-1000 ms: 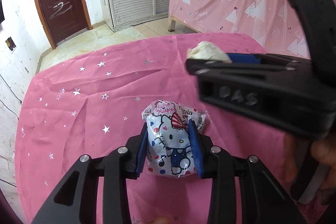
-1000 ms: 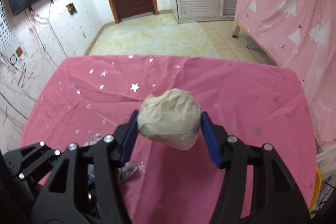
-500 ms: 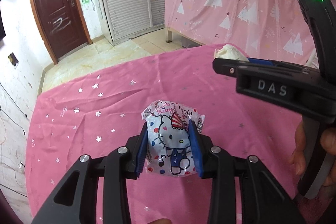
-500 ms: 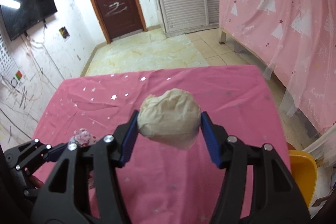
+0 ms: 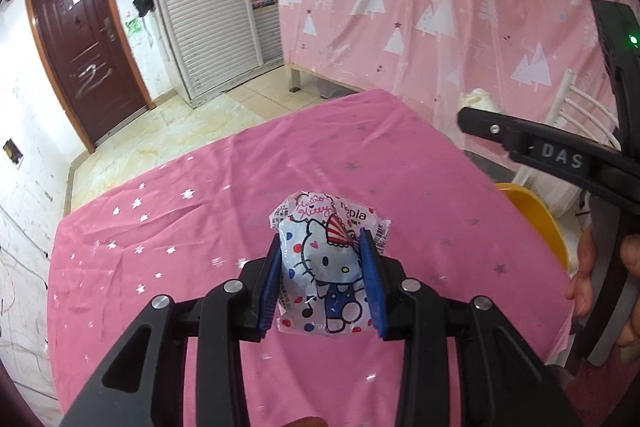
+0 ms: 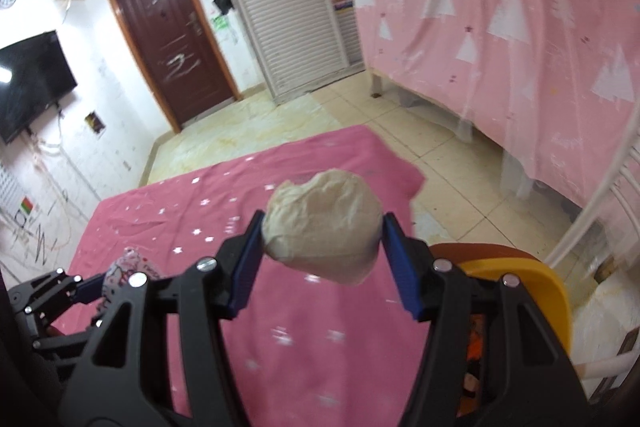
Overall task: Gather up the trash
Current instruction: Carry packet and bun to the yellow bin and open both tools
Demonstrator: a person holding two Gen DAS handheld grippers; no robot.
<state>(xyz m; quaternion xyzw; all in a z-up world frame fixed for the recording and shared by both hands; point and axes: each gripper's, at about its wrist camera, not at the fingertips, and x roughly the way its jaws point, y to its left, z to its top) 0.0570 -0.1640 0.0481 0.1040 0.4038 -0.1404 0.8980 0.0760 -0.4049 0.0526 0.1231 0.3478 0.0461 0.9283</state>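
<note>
A: Which step is this?

B: The carry, I'd judge. Both pieces of trash are picked up and held above the pink star-print tablecloth point(image 5: 168, 227). The left gripper point(image 5: 322, 279) has its 2 blue pads clamped narrowly on a Hello Kitty wrapper point(image 5: 324, 267). The right gripper point(image 6: 322, 239) is set wider, its pads pressed on either side of a crumpled beige paper ball point(image 6: 322, 223).

A: Where do they go?

B: Probably the yellow bin point(image 6: 532, 287) just past the table's right edge. The right wrist view shows its rim below the right gripper, with something orange inside.

A: And the next move?

B: Getting each gripper over the bin's mouth, then parting the pads. The paper ball is nearer; the wrapper is over mid-table. The wrapper is light and may cling to a pad.
</note>
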